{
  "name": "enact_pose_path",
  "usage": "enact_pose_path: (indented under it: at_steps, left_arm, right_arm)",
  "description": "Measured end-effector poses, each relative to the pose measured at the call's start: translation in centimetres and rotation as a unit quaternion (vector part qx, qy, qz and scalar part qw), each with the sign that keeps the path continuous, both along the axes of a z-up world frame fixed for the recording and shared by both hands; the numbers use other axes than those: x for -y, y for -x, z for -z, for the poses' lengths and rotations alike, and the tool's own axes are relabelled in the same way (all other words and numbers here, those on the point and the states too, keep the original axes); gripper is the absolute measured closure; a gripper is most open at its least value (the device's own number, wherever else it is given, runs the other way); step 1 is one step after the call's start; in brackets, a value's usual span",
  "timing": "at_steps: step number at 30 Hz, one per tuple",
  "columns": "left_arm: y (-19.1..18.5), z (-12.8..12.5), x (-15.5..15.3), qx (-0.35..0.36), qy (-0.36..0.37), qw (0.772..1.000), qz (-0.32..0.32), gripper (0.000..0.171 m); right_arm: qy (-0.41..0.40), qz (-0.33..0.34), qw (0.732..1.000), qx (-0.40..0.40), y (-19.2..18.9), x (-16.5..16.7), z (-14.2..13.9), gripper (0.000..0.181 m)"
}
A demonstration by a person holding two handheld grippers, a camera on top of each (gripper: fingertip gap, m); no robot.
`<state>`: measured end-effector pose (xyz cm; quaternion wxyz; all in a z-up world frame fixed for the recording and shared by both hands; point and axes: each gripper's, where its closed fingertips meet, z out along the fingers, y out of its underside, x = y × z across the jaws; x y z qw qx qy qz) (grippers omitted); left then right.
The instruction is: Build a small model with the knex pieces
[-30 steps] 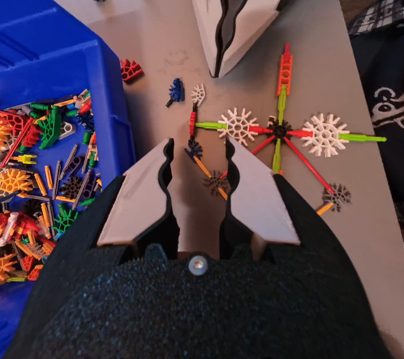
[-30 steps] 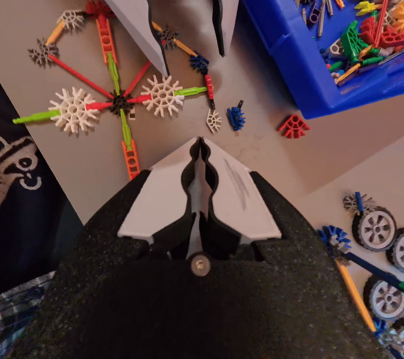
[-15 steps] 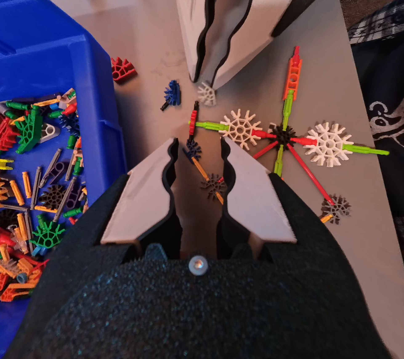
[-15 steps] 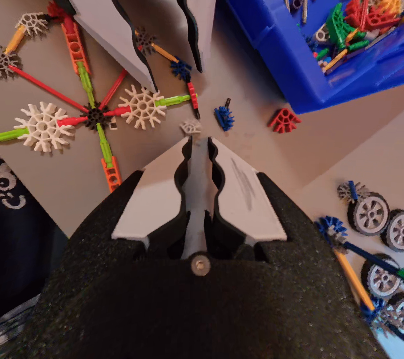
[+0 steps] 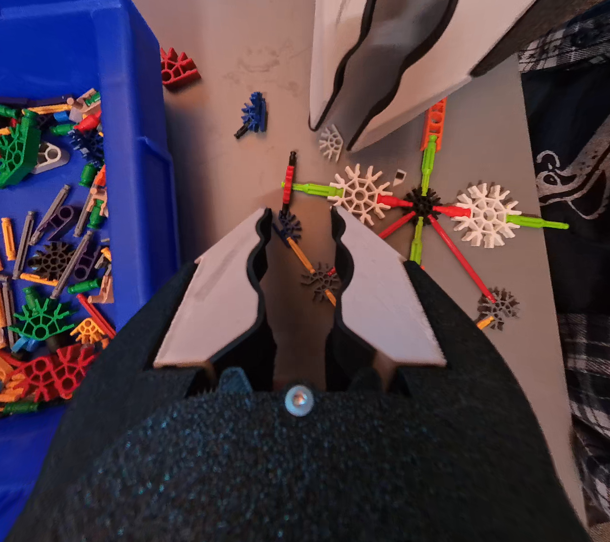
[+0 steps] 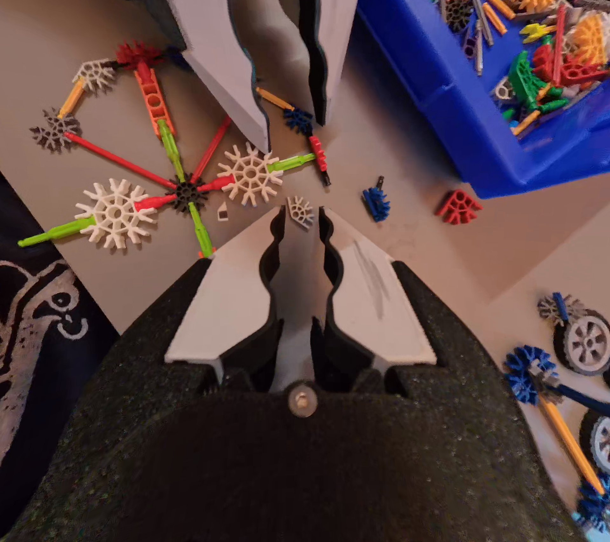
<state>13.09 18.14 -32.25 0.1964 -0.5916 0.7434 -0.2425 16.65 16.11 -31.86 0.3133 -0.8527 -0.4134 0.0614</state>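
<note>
Only R view, wheels [image 6: 584, 343], orange-frame rim

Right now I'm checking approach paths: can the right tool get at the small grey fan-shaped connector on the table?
Probably yes. The right tool is open with the grey connector lying loose between its tips, nothing covering it; the white snowflake connector sits just clear.
</note>
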Motion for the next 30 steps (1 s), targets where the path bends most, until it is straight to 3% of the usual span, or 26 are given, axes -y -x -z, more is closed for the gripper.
enact_pose_path:
  at_steps: [6,9,14,21,30]
  left_arm:
    - [0.9,0.0,-0.4,-0.011,-0.004,1.000,-0.003,0.135]
    - [1.1,0.0,-0.5,-0.012,-0.004,1.000,-0.005,0.134]
    - [1.1,0.0,-0.5,-0.011,-0.003,1.000,-0.006,0.134]
    - [1.3,0.1,-0.6,-0.013,0.000,1.000,-0.008,0.133]
    - [1.2,0.1,-0.5,-0.014,0.004,1.000,-0.006,0.133]
  right_arm:
    - [0.004,-0.029,0.999,0.029,-1.4,0.2,0.4,0.169]
    - [0.006,-0.026,1.000,-0.015,-1.1,0.3,-0.9,0.163]
    - [0.021,-0.034,0.999,0.010,-1.5,0.6,0.2,0.154]
    - [0.022,-0.029,0.999,-0.015,-0.5,1.4,-0.6,0.161]
    - [0.041,-0.020,0.999,-0.013,-0.1,1.0,0.7,0.158]
